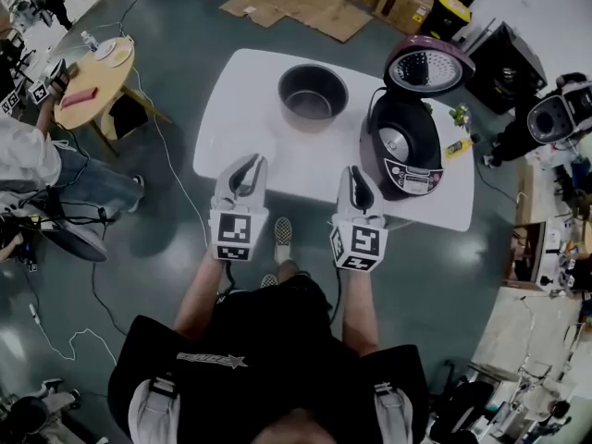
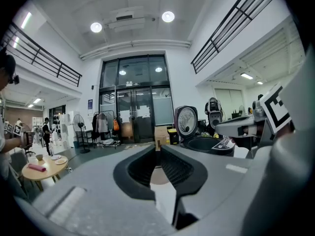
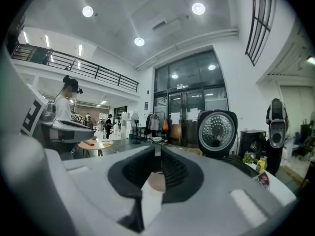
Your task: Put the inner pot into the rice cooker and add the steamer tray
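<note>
The dark metal inner pot (image 1: 313, 92) stands empty-looking at the middle back of the white table (image 1: 231, 137). The maroon rice cooker (image 1: 405, 148) sits at the table's right with its lid (image 1: 427, 66) raised. I cannot make out a steamer tray. My left gripper (image 1: 252, 163) hovers over the table's near edge, in front of the pot, shut with nothing in it. My right gripper (image 1: 353, 171) is level with it, just left of the cooker, also shut and empty. The left gripper view shows shut jaws (image 2: 158, 146) and the cooker lid (image 2: 186, 122); the right gripper view shows shut jaws (image 3: 157, 149) and the lid (image 3: 216, 132).
A yellow bottle (image 1: 458, 147) and a small plant (image 1: 460, 114) stand on the table right of the cooker. A round wooden side table (image 1: 92, 81) and a person (image 1: 28, 155) are at the left. Flattened cardboard (image 1: 305, 3), cables and camera gear surround the table.
</note>
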`<state>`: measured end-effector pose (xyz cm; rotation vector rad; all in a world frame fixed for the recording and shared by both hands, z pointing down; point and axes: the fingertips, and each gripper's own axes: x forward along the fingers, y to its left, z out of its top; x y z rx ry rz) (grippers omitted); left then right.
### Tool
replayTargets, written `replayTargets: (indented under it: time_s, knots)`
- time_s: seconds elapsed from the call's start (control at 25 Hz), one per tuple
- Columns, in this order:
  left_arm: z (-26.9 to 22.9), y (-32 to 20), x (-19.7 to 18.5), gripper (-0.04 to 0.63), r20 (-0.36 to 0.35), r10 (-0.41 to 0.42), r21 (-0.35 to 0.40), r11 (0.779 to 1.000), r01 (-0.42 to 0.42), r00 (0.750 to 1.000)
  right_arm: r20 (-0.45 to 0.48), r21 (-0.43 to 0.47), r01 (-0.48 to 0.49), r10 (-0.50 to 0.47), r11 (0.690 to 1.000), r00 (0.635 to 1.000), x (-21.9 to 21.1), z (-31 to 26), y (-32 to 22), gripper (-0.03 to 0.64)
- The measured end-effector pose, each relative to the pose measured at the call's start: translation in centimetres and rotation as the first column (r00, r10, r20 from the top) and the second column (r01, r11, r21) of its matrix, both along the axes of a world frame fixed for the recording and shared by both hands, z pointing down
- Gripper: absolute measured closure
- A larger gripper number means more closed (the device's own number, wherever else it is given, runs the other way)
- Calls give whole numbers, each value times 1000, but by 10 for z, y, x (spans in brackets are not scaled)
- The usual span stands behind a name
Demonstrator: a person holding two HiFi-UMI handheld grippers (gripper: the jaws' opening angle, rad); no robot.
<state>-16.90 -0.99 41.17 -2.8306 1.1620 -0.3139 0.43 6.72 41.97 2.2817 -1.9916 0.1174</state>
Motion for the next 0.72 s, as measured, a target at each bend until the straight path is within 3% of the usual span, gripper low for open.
replayTargets:
  time_s: [0.72]
  knots:
    - [69,-151,81,554,83,-14,-142,990,26,996,112,-130,23,-8,991,994,83,73,-151,575]
